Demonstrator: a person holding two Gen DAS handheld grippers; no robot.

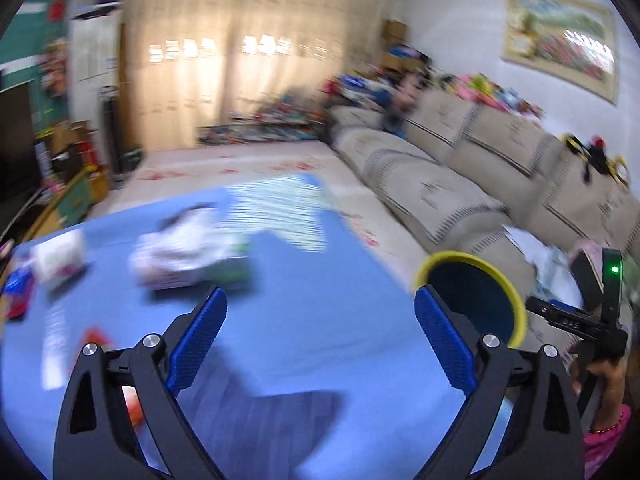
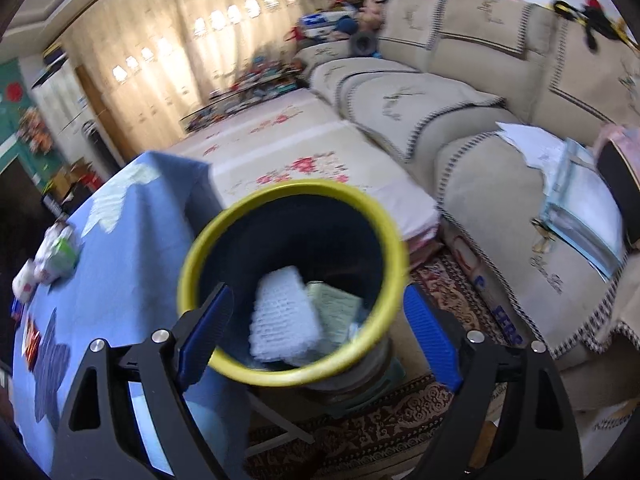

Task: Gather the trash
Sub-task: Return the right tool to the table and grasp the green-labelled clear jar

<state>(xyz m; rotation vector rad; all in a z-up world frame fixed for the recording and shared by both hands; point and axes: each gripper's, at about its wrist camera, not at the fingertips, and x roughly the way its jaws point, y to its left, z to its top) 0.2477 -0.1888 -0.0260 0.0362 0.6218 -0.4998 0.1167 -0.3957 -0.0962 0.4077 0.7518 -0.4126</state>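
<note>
Blue-clothed bench (image 1: pixel 280 320) holds crumpled wrappers (image 1: pixel 188 252) at 10 o'clock of the left gripper (image 1: pixel 320 336), jaws wide and empty. Right gripper (image 2: pixel 316 336), likewise agape with nothing held, hangs over the yellow-rimmed bin (image 2: pixel 224 240); the left should settle, then straddle one wrapper squarely.

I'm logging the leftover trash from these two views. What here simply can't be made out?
- Left wrist view: the white and green wrappers on the blue table are motion-blurred; type unreadable.
- Left wrist view: red items at the left edge are blurred and cut off.
- Right wrist view: the bin holds paper; its print is blurred, and the rim hides the rest.
</note>
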